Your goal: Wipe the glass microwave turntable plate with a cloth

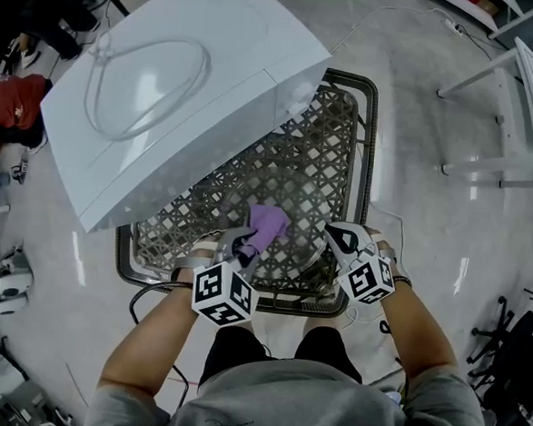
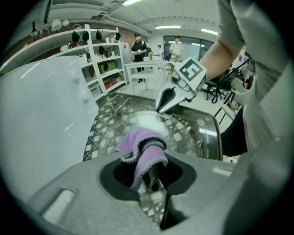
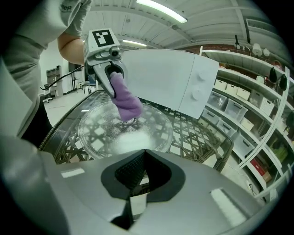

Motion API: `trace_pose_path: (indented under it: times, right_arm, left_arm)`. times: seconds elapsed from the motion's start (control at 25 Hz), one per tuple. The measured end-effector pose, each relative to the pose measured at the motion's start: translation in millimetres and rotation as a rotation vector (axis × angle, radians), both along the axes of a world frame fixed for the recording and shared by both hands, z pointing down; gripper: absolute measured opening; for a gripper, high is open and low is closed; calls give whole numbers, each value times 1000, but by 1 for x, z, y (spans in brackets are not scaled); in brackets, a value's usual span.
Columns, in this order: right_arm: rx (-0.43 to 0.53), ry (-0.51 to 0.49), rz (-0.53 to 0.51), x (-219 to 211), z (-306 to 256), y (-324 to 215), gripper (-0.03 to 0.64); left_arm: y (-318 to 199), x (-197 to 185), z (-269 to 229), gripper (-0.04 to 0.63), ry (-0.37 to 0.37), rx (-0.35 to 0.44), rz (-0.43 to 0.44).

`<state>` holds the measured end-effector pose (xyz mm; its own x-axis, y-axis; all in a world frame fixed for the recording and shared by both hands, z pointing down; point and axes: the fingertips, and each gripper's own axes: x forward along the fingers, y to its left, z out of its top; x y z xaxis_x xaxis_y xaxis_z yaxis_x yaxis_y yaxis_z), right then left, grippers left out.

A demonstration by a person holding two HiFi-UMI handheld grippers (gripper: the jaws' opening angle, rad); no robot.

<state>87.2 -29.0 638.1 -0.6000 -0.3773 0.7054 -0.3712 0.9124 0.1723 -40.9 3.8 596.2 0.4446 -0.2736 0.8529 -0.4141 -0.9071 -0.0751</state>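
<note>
Clamping the purple cloth (image 1: 270,224) with jaws closed tight on it, our left gripper (image 1: 246,247) holds it down on the glass plate (image 3: 138,133). The plate lies on the lattice table (image 1: 330,148), lower middle of the head view. Our right gripper (image 1: 337,238) sits at the plate's right rim, jaws drawn together; whether they pinch the rim we cannot tell. A white microwave (image 1: 166,91) fills the upper left.

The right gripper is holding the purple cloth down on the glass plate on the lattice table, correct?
Not quite: it is the left gripper that holds the purple cloth, its jaws shut on it, as the left gripper view shows. The rest stands: the cloth is down on the glass plate on the lattice table.
</note>
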Motion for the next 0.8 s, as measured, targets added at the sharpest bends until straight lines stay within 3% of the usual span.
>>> trace_pose_path:
  times: [0.16, 0.36, 0.6, 0.8]
  right_arm:
    - [2, 1, -8, -1, -1, 1, 6]
    - [1, 2, -21, -1, 0, 1, 6]
    - [1, -10, -18, 0, -1, 2, 6]
    - [4, -5, -21, 0, -1, 2, 6]
  left_arm:
    - [7, 62, -2, 94, 91, -16, 101]
    - [8, 94, 18, 94, 81, -62, 160]
    - [7, 99, 30, 94, 56, -100, 156]
    - [5, 70, 33, 92, 35, -118, 106]
